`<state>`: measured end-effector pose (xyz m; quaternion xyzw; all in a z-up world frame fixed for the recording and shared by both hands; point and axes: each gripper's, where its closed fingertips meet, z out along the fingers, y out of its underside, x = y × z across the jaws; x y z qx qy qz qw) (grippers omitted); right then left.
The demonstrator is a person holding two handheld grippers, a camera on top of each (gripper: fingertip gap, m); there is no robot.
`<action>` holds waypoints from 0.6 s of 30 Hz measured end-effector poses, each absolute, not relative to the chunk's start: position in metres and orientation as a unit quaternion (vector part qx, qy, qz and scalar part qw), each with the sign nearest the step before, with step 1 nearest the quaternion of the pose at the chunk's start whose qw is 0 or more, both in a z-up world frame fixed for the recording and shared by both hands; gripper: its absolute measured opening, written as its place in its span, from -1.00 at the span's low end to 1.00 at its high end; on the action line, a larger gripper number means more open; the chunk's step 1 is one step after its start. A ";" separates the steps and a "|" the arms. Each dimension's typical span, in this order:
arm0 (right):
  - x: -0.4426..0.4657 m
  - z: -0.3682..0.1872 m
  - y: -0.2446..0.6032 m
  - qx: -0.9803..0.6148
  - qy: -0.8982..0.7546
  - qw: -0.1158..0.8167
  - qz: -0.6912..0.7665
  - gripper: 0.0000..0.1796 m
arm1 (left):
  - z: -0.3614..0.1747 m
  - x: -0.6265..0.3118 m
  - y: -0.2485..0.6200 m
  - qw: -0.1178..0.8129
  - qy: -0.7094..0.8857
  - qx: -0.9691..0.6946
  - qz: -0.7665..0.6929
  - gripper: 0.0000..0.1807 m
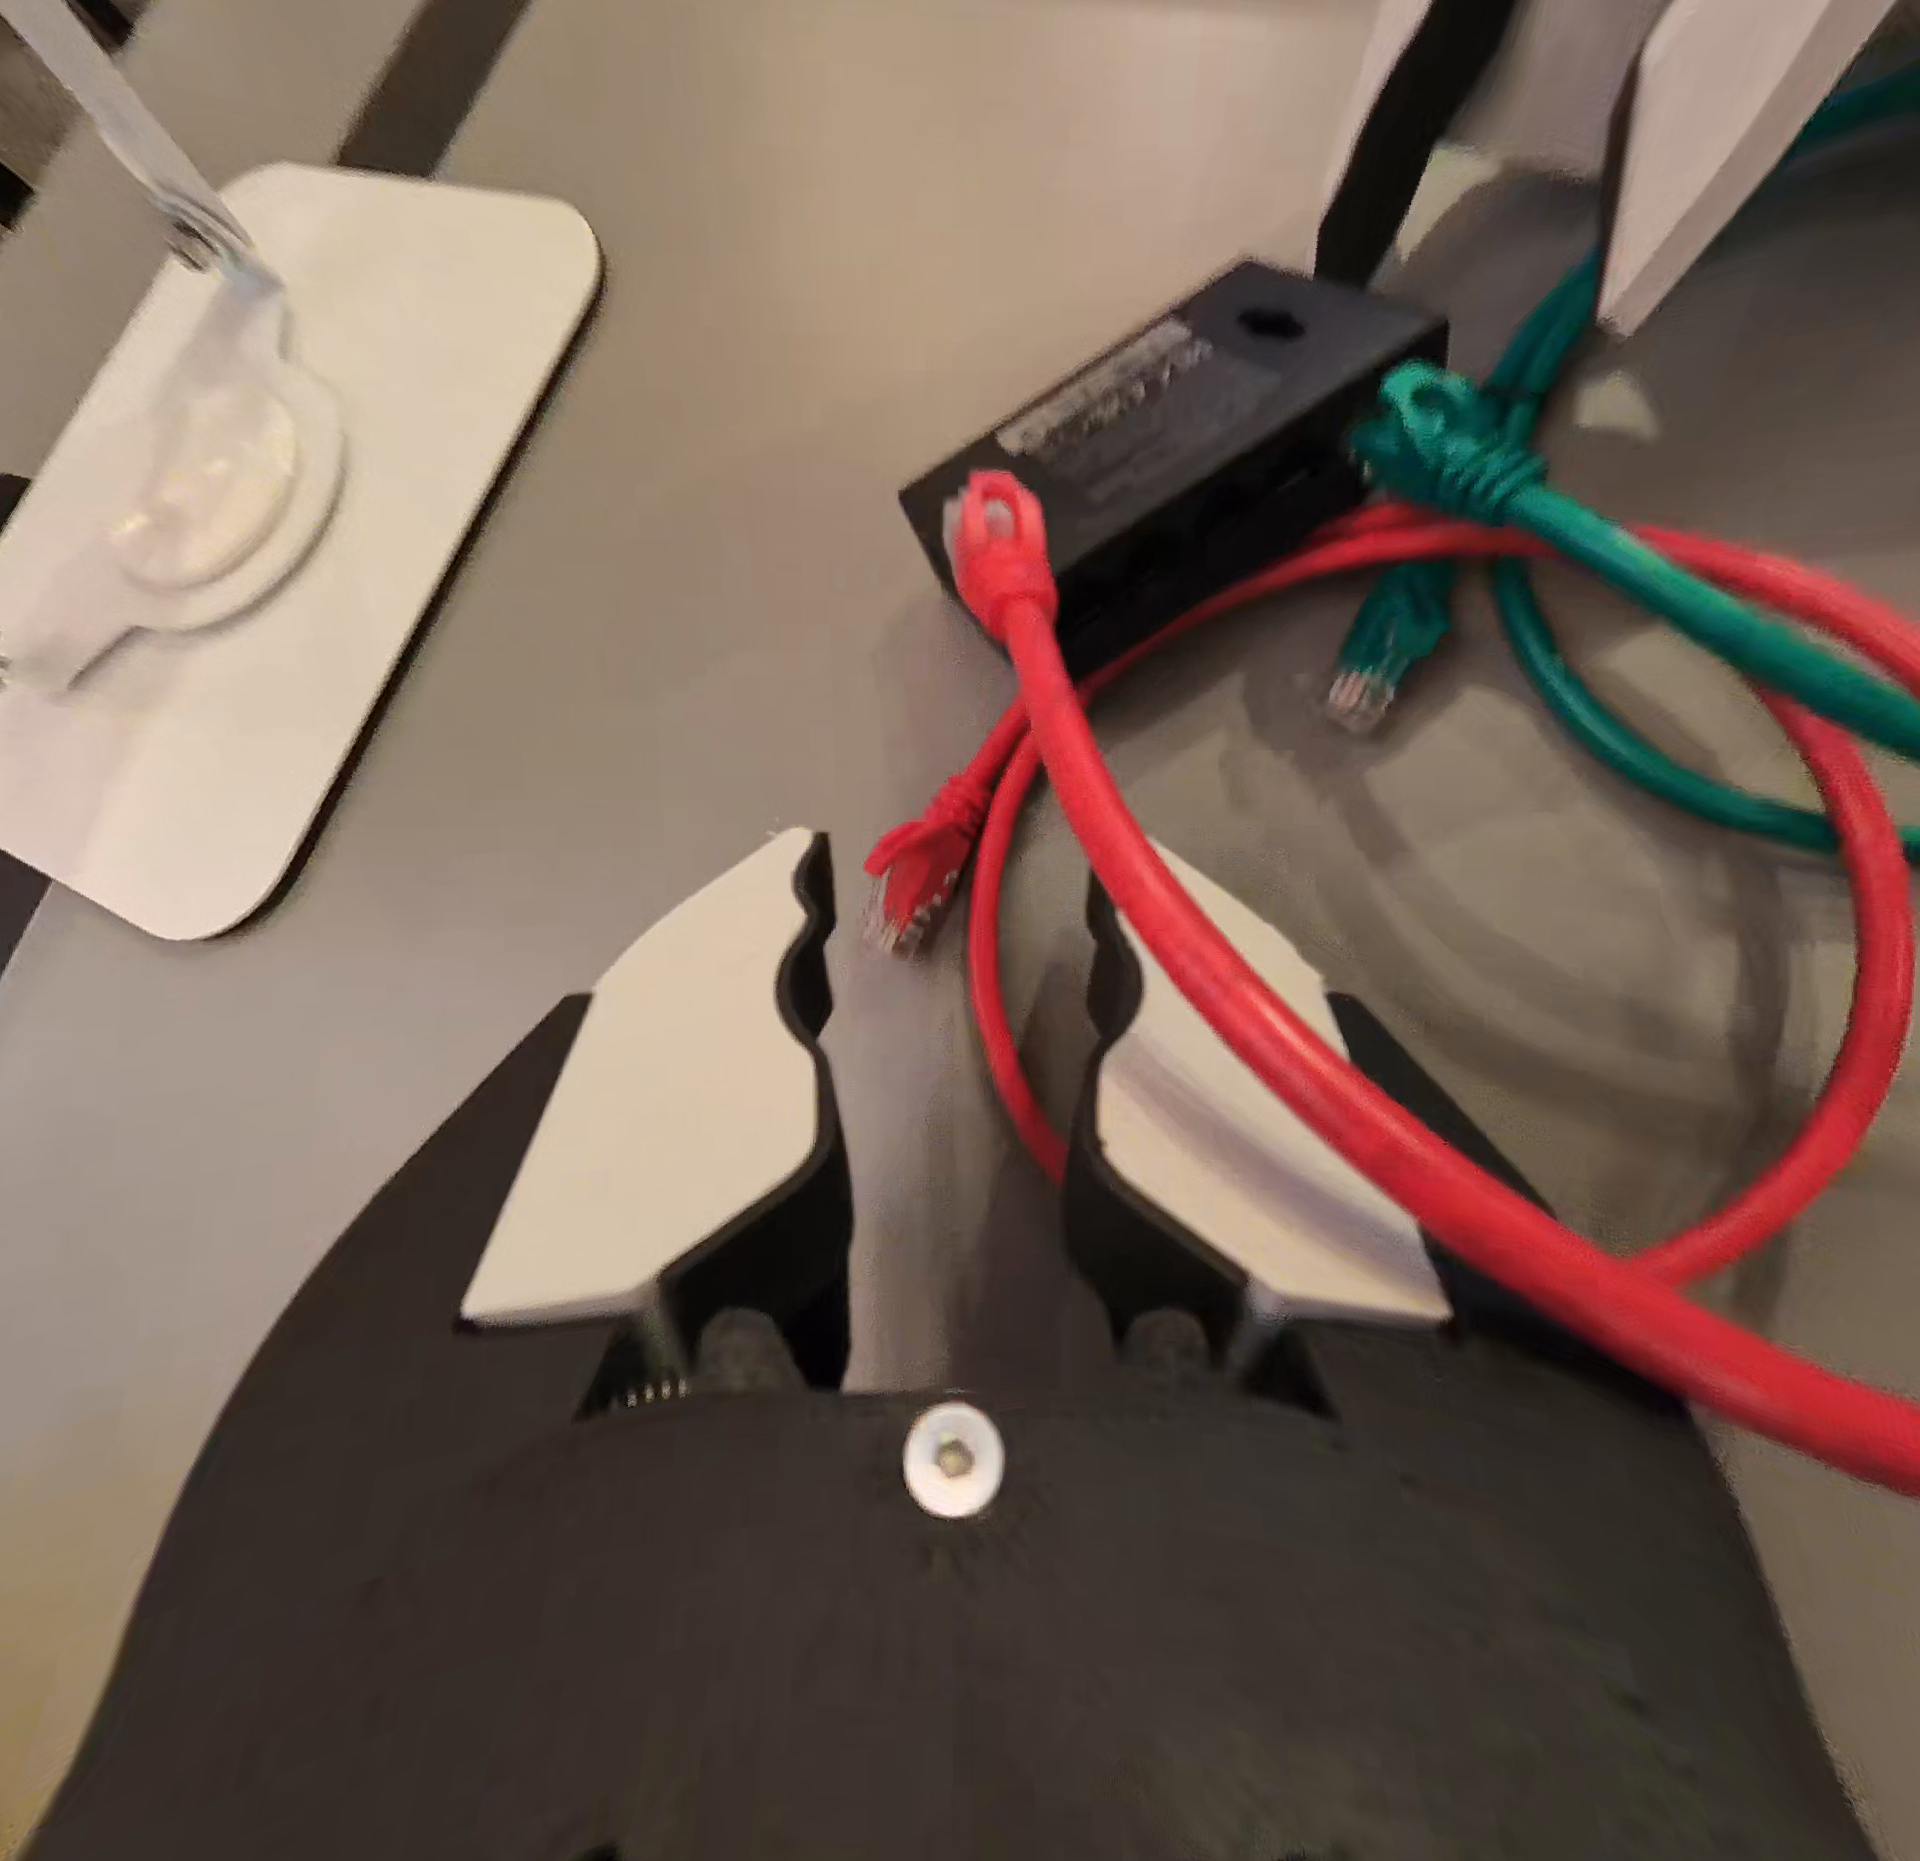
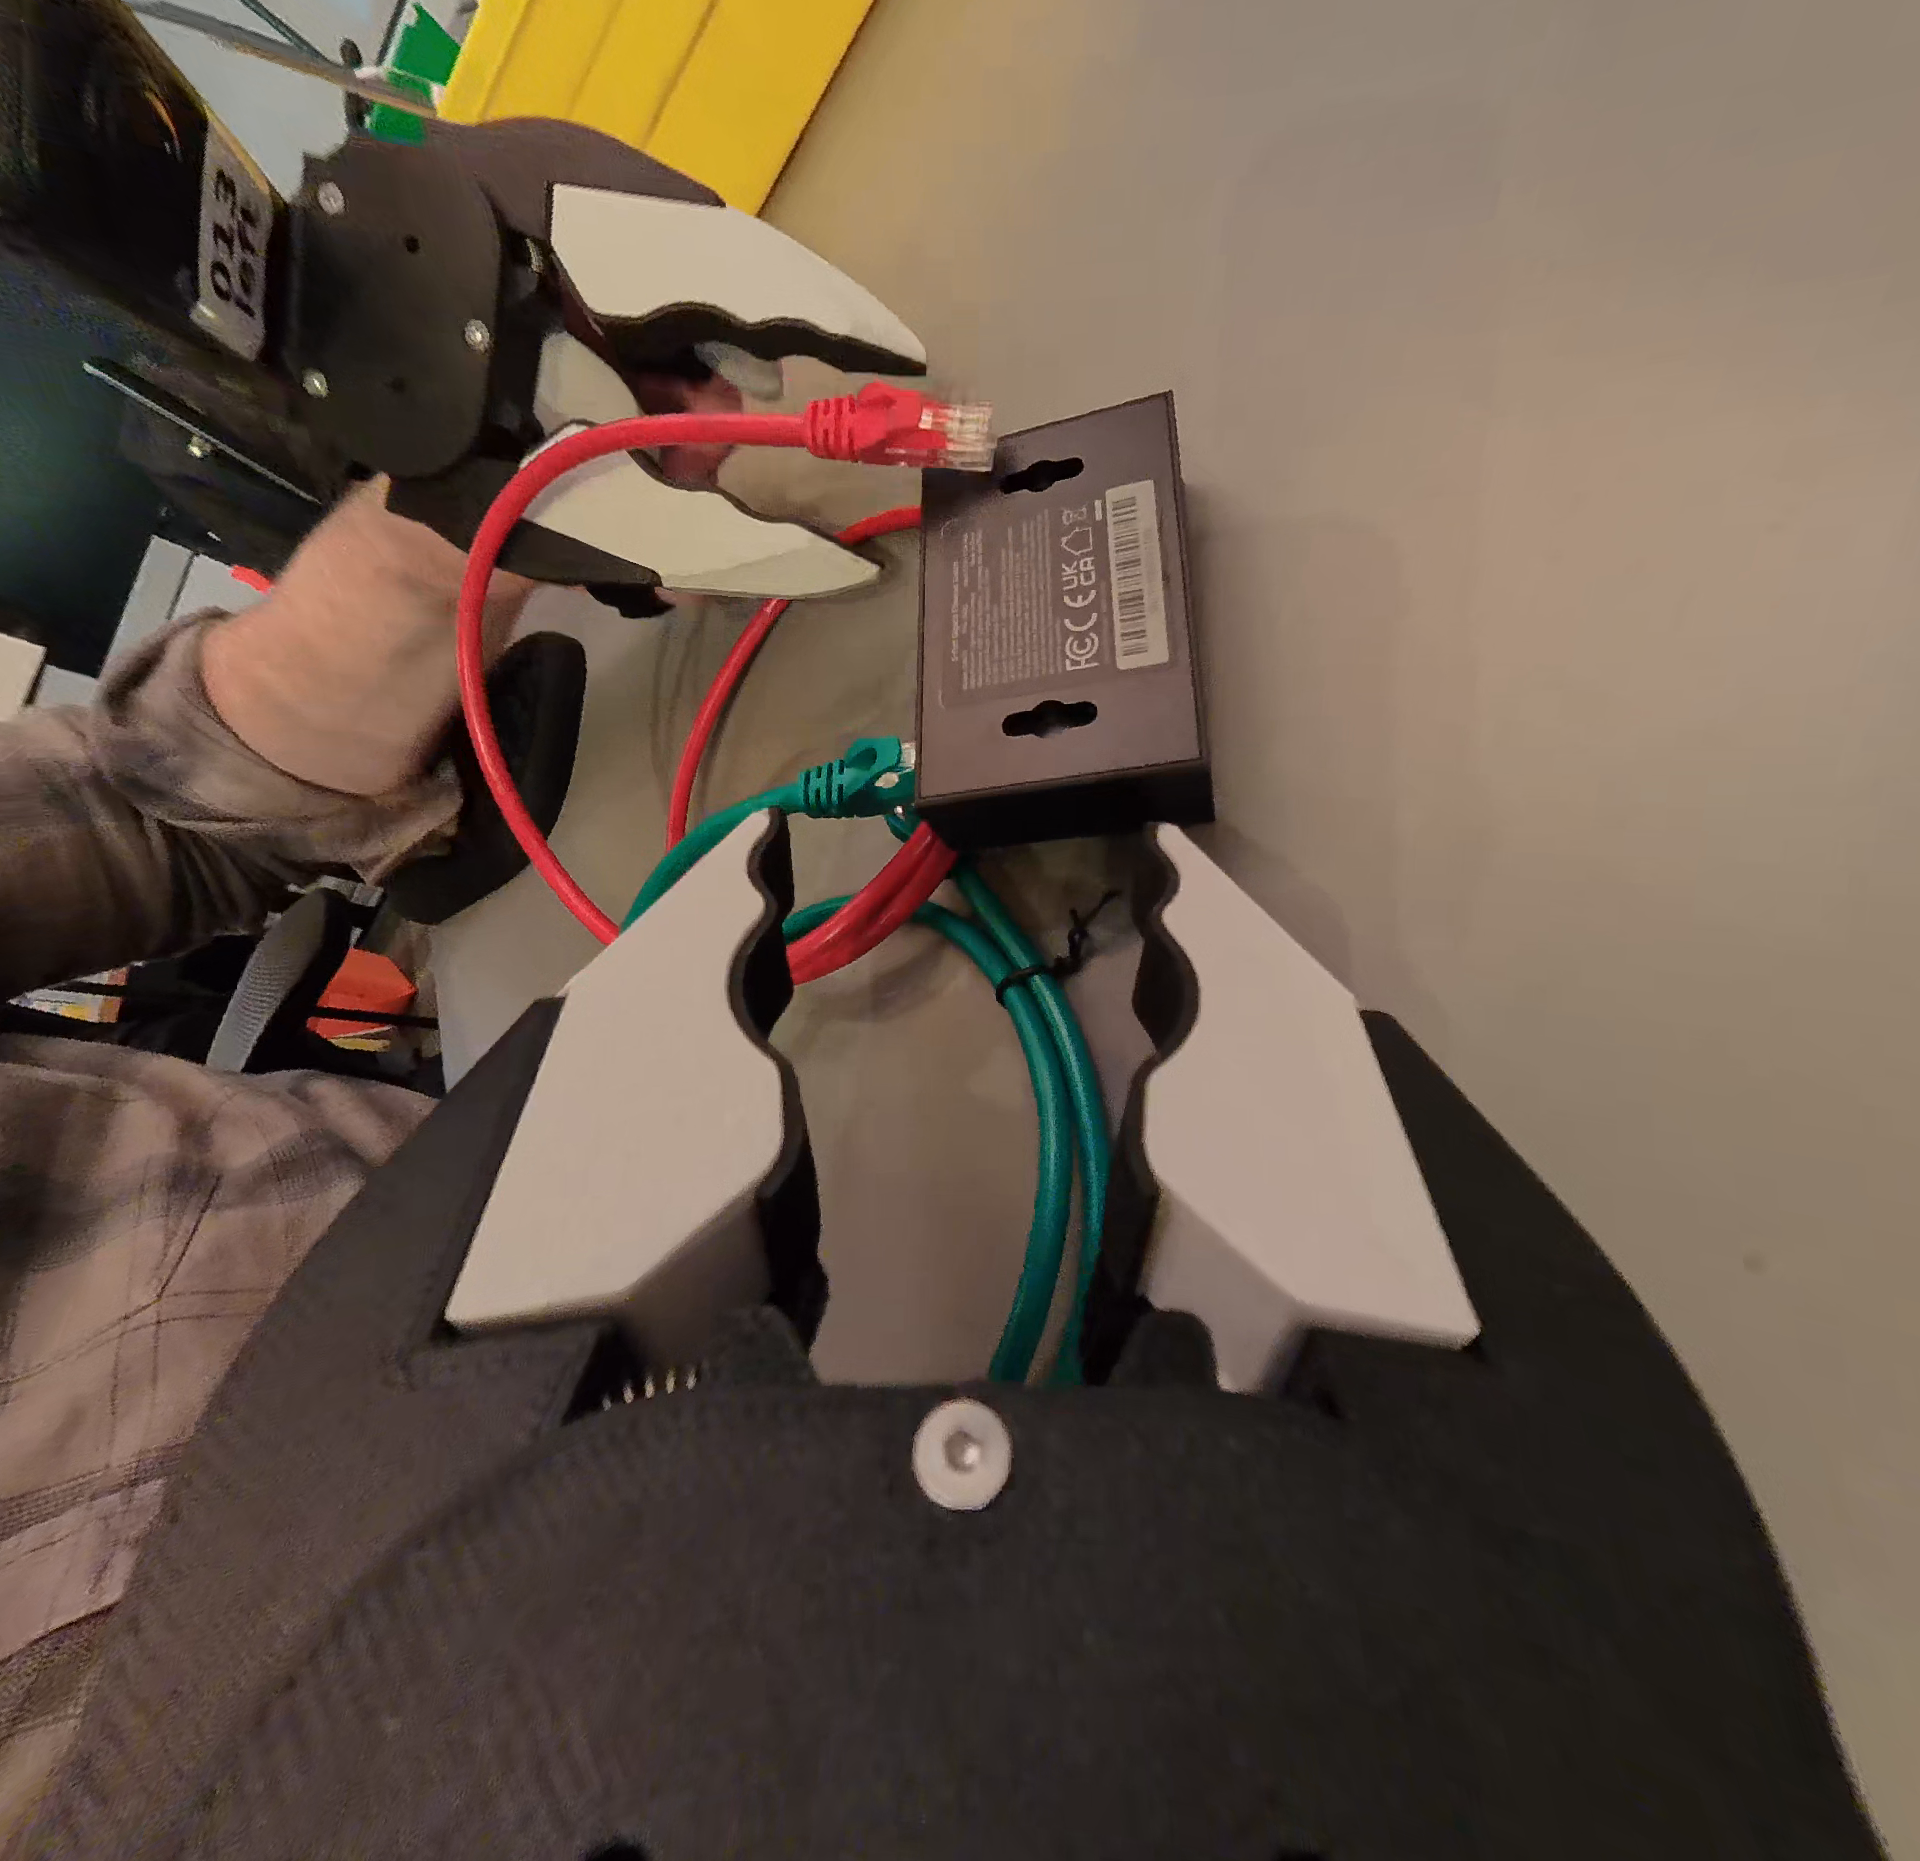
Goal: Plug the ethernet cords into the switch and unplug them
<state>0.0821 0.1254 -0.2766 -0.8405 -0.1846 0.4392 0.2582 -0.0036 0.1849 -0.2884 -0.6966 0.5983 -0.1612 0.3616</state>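
Observation:
A black switch [image 1: 1174,429] [image 2: 1060,616] lies label side up on the grey table. My left gripper [image 1: 956,866] [image 2: 894,461] is open. A red cord [image 1: 1195,980] lies loosely across its right finger. That cord's plug [image 1: 1003,533] [image 2: 904,424] hangs by the switch's end with its clear tip showing. A second red plug [image 1: 909,886] lies on the table just ahead of the fingertips. My right gripper [image 2: 966,835] [image 1: 1704,118] is open at the switch's other end, and the green cord [image 2: 1049,1136] runs between its fingers. One green plug [image 1: 1423,409] [image 2: 862,777] sits at the switch's port side; another [image 1: 1371,668] lies loose.
A white flat stand base [image 1: 312,512] with a metal arm stands on the table to the left. A hand and plaid sleeve [image 2: 312,689] hold the left gripper. A yellow object [image 2: 665,55] sits past the table's edge. About 11 cm separates my left fingertips from my right.

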 end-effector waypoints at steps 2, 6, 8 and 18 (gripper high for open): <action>0.085 -0.277 0.126 -0.844 -0.191 0.260 0.428 -0.29 | -0.289 -0.016 0.186 0.326 0.614 -0.705 -0.142 -0.40; 0.086 -0.274 0.125 -0.842 -0.194 0.260 0.431 -0.29 | -0.254 -0.047 0.204 0.312 0.596 -0.732 -0.108 -0.32; 0.089 -0.270 0.126 -0.839 -0.192 0.266 0.435 -0.32 | -0.211 -0.041 0.201 0.343 0.588 -0.721 -0.131 -0.29; 0.098 -0.266 0.121 -0.832 -0.195 0.271 0.443 -0.31 | -0.266 0.058 0.174 0.267 0.818 -0.510 0.010 -0.27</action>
